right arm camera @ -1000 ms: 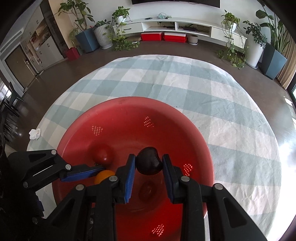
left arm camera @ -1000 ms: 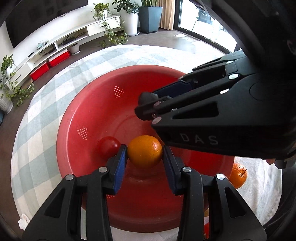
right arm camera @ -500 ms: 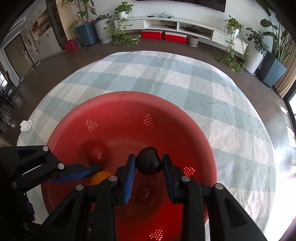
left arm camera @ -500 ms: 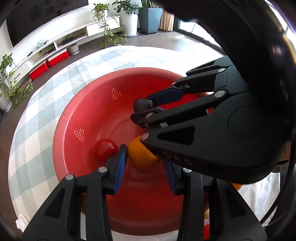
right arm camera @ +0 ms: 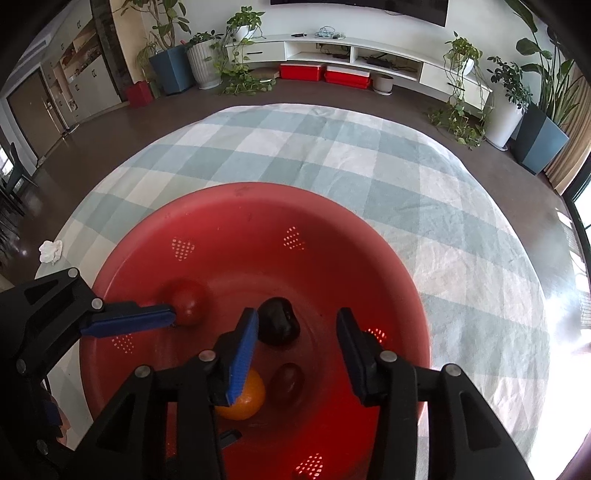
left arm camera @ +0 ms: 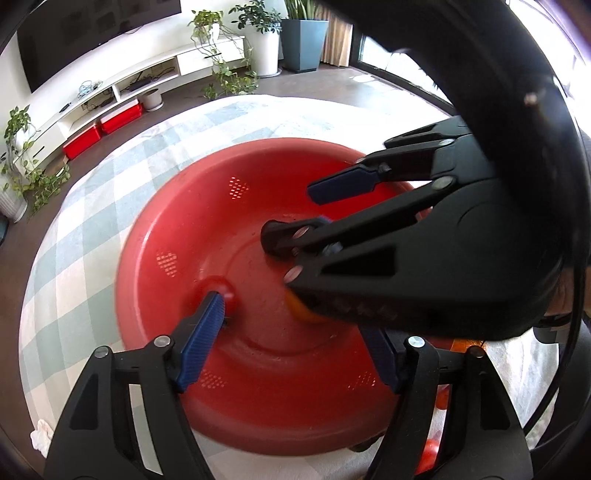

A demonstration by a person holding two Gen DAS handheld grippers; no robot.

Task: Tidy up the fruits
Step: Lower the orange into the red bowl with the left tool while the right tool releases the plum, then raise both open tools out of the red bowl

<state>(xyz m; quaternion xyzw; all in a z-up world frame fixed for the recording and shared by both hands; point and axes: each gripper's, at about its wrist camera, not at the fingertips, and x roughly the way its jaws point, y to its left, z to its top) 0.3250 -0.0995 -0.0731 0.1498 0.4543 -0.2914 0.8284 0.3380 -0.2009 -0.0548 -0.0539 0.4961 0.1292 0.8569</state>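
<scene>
Nearby, tomato (right arm camera: 184, 301) beside left gripper (left arm camera: 291, 332).

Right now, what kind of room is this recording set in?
Most likely a home living room: a long white TV console runs along the wall under a dark screen, potted plants stand around it, and the red colander sits on a round table with a checked tablecloth.

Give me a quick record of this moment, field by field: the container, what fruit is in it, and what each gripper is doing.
container: red bowl on a checked cloth
fruit in bowl: tomato, orange, dark fruit
left gripper: open, holding nothing
right gripper: open, the dark fruit lies loose between its fingers
outside bowl: another orange on the cloth
</scene>
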